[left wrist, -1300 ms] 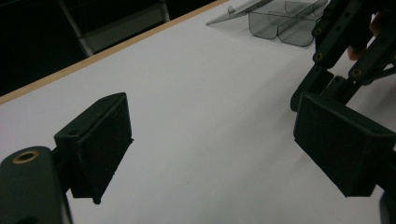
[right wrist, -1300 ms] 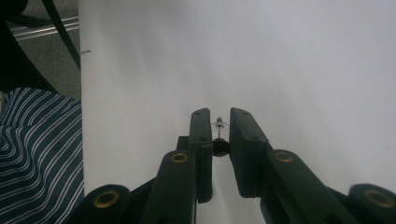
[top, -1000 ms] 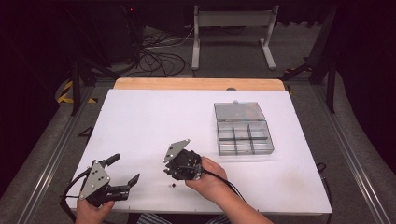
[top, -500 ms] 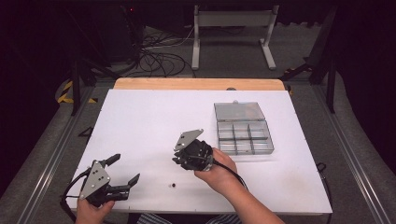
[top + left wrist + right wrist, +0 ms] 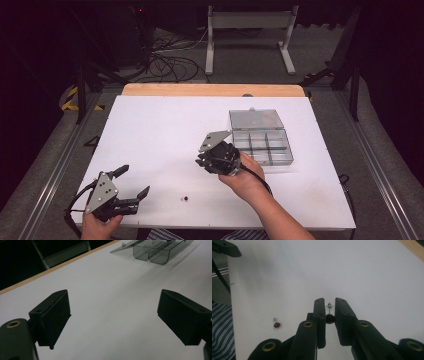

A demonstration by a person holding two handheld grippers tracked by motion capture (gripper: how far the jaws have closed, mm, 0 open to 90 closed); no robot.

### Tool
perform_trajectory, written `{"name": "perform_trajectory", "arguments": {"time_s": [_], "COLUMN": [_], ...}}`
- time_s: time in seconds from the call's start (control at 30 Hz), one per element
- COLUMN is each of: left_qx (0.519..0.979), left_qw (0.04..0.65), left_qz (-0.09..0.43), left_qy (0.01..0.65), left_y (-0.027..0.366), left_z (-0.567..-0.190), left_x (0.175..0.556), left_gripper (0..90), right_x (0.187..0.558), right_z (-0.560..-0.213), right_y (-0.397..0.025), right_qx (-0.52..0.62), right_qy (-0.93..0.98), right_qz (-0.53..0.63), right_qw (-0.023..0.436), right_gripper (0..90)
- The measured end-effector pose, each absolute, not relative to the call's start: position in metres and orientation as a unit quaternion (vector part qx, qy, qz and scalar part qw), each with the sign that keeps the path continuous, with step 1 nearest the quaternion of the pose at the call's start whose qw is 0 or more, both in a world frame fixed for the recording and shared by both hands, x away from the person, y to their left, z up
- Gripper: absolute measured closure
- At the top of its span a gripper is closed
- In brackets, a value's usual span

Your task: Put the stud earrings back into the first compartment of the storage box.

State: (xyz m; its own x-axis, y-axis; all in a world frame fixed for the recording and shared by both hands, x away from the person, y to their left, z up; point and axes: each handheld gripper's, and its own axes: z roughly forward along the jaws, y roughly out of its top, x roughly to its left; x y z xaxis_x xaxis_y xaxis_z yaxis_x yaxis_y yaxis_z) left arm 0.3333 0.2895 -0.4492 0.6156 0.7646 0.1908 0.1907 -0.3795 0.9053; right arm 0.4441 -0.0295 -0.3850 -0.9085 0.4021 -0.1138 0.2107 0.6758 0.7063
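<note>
Right gripper (image 5: 329, 312) pinched shut on tiny black stud earring (image 5: 330, 318); judged light, slippery, delicate. Left gripper (image 5: 112, 317) wide open, empty, at seven o'clock.

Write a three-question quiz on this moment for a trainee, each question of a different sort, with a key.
1. True or false: the left gripper is clamped on a bead.
2. What does the right gripper hold between its jaws? A) a screw B) a small pin with a dark bead and a clear disc C) nothing
3. Fill in: the lid of the clear compartment box is ____.

Key:
1. False. Its jaws stand wide apart over the bare white table, with nothing between them.
2. B. The pin sits pinched between the nearly closed jaws; a second small dark red bead lies loose on the table.
3. Open.
</note>
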Motion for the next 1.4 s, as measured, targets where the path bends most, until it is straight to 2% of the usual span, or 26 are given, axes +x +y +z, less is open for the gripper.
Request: {"name": "perform_trajectory", "arguments": {"time_s": [0.67, 1.4], "left_qx": [0.771, 0.772], "left_qw": [0.461, 0.460], "left_qz": [0.311, 0.309], "left_qy": [0.310, 0.310], "left_y": [0.289, 0.289], "left_z": [-0.449, -0.450], "left_x": [0.334, 0.334], "left_gripper": [11.7, 11.7], "right_x": [0.478, 0.530], "right_z": [-0.380, -0.415], "right_y": [-0.082, -0.125], "right_qx": [0.248, 0.344], "right_qy": [0.891, 0.876], "right_qz": [0.344, 0.304], "right_qw": [0.162, 0.150], "right_gripper": [79.8, 79.7]}}
